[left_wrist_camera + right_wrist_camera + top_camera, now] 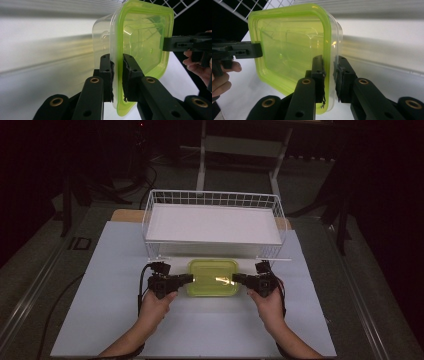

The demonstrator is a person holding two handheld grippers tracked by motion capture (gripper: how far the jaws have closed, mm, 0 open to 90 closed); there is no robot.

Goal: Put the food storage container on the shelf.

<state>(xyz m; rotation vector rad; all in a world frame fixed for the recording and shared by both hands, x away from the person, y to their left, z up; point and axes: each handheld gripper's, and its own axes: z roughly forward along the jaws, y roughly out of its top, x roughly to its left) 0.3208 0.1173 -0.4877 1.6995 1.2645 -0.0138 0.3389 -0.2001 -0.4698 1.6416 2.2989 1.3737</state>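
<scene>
The box (212,277), a clear container with a green lid, is held between both hands just in front of the wire basket (212,222), over the white bench (200,325). In the left gripper view, the left hand-held gripper (117,75) is clamped on the lid's rim at one short side. In the right gripper view, the right hand-held gripper (329,77) is closed on the rim at the opposite side.

Only a thin lip is pinched at each end, so the box could twist or slide out if one hand were moved faster or higher than the other. The lid might also be pulled loose from the clear tub below, since the pads appear to bear mostly on the lid edge. If the box is meant for the basket, its front wire could be struck should the lift be too shallow.

Whether the box rests on the bench or hangs just above it cannot be told. Its contents, if any, are hard to make out through the tinted lid. The basket's far corners and the room beyond are lost in darkness.
</scene>
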